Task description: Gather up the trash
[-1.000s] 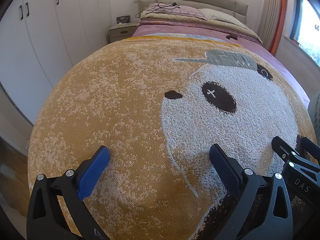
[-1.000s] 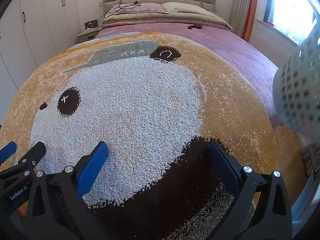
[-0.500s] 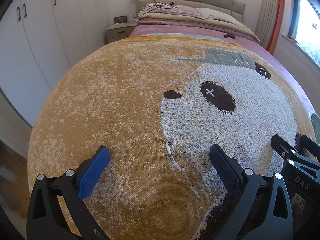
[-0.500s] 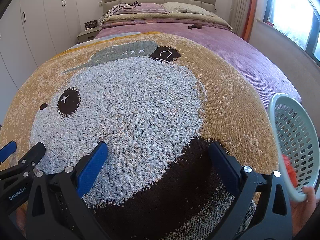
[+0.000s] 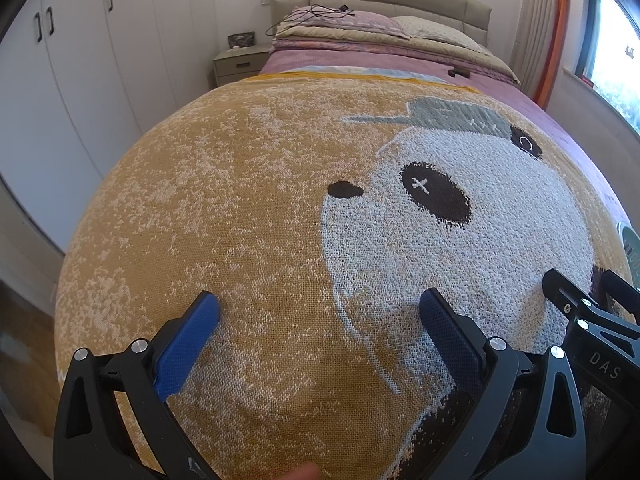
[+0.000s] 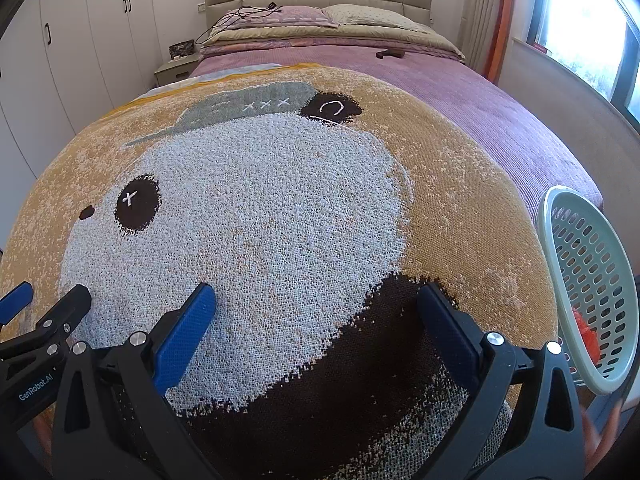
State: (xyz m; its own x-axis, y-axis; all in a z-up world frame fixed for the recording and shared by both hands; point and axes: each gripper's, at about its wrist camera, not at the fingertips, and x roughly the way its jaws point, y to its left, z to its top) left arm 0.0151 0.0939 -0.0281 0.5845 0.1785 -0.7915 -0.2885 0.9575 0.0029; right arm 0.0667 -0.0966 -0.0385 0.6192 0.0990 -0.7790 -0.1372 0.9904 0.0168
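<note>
Left gripper (image 5: 318, 312) and right gripper (image 6: 316, 304): fingers spread, empty. The pale green perforated plastic basket (image 6: 588, 280) beside the bed holds one red item (image 6: 587, 332). No further trash visible on the yellow bear-pattern knitted blanket (image 6: 460, 208).

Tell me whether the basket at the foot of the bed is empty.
Not empty. Through the holes of the pale green basket, a red item shows near its bottom; what it is cannot be told.

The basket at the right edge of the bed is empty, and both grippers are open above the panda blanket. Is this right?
Not quite. The right wrist view shows the basket is not empty: a red-orange item lies inside it. The rest holds: the left gripper and right gripper are open above the panda blanket.
</note>
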